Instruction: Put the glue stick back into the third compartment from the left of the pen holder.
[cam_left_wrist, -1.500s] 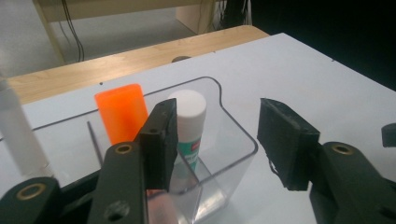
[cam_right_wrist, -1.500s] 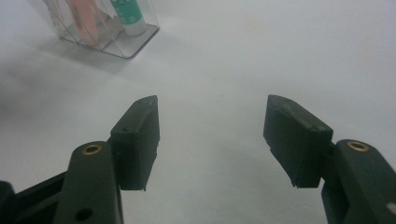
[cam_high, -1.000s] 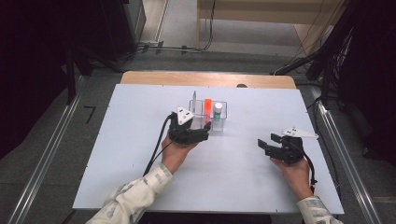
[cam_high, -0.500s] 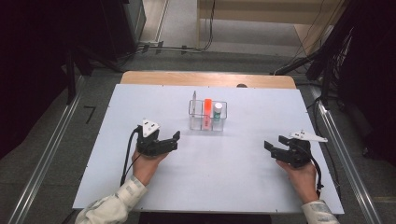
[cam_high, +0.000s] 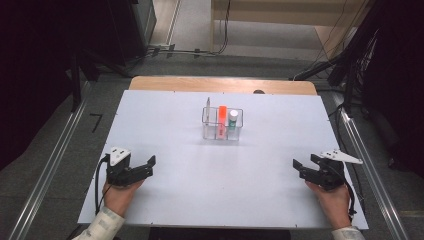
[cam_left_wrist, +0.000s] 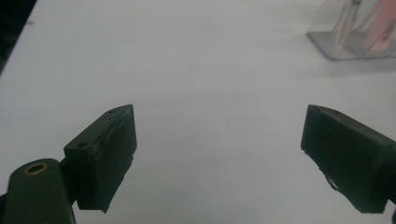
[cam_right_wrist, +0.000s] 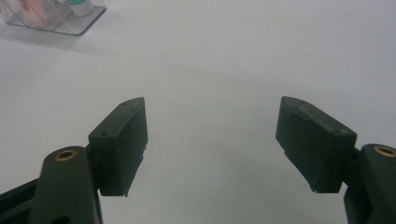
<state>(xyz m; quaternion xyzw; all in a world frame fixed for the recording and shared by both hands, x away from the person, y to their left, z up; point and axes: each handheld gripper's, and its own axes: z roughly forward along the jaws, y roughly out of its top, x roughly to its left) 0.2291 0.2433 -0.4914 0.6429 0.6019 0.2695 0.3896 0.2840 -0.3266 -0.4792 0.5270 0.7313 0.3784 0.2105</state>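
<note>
Both hands have come back to the near corners of the white table (cam_high: 165, 125), the left gripper (cam_high: 149, 165) having pulled away from the middle where it stood a second ago, and the right gripper (cam_high: 302, 167) resting at the opposite corner; it looks like a parking stance, each tool well apart from the work so nothing gets knocked. The left one's jaws stand wide with only bare tabletop between them, and the right one's jaws have just been opening and also hold nothing. The clear organiser (cam_high: 222, 131) sits alone toward the far middle of the table, upright, its compartments keeping the contents standing: I count three things in it, a thin grey pen-like stick (cam_high: 208, 106) at its left, an orange block (cam_high: 222, 114) in the centre and a small white bottle with a green band (cam_high: 233, 118) at its right. Two grippers, one organiser, three items, all of them apart from either tool
</note>
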